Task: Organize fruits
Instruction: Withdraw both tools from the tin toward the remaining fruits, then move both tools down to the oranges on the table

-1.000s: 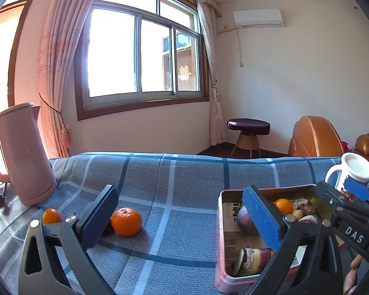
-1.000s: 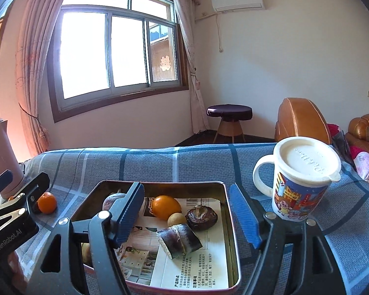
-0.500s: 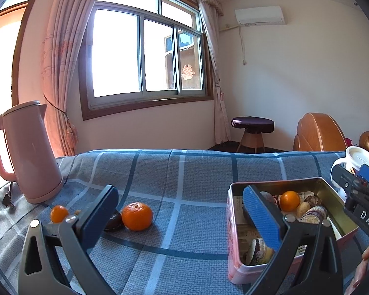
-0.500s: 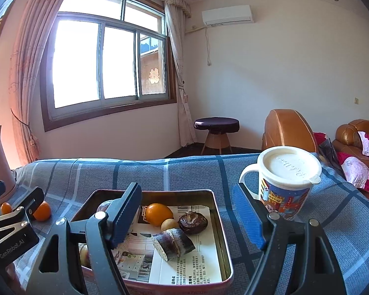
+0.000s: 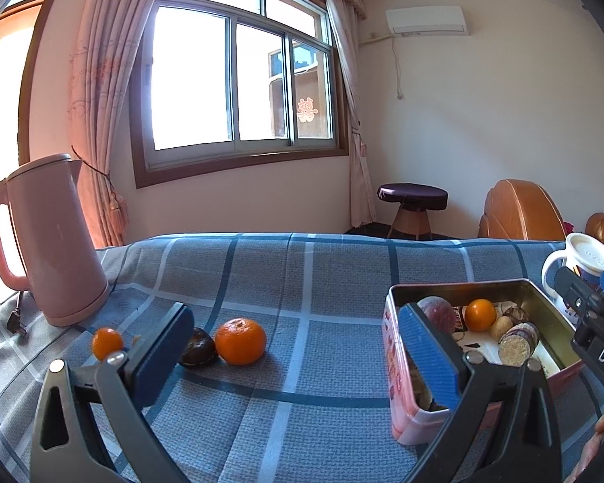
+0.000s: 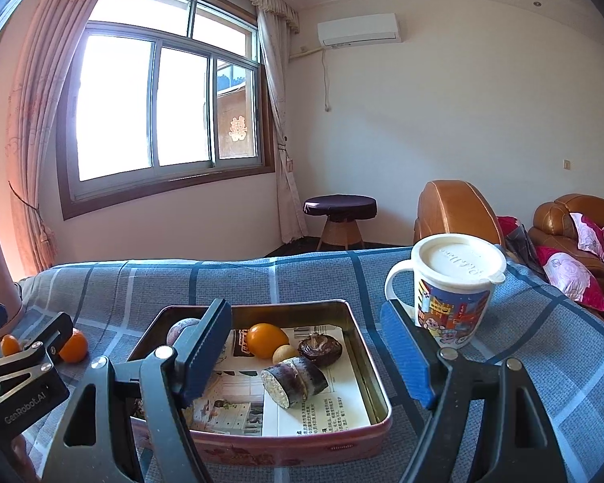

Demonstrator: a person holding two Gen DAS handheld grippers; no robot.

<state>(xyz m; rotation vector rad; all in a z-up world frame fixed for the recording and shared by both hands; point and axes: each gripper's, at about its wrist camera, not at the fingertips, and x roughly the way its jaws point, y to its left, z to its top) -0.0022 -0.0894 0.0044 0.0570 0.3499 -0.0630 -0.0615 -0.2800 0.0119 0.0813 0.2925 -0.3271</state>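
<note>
The left gripper (image 5: 298,346) is open and holds nothing; its jaws stand wide apart above the blue checked cloth (image 5: 302,281). Between the jaws, further on the cloth, lies a mandarin (image 5: 240,341). A dark brown fruit (image 5: 197,348) touches it on the left side, partly hidden behind the left finger. A smaller orange fruit (image 5: 107,343) lies further left, near the base of the pink kettle (image 5: 48,237).

To the right stands the tin (image 5: 400,366), a pink metal box with paper on its bottom. In the right wrist view the right gripper (image 6: 306,356) is also open and empty, with the jaws on both sides of the tin's (image 6: 366,366) far half. Inside the tin are an orange fruit (image 6: 266,340), a small pale round fruit (image 6: 284,353) just beside it, a dark round fruit (image 6: 320,349), a cut piece with dark skin and pale flesh (image 6: 294,380), and a purple fruit (image 6: 183,328) in the far left corner, partly hidden by the left finger.

A lidded mug (image 6: 453,285) with cartoon print stands just right of the tin. The left gripper shows at the left edge of this view, with the mandarin (image 6: 73,346) behind it
</note>
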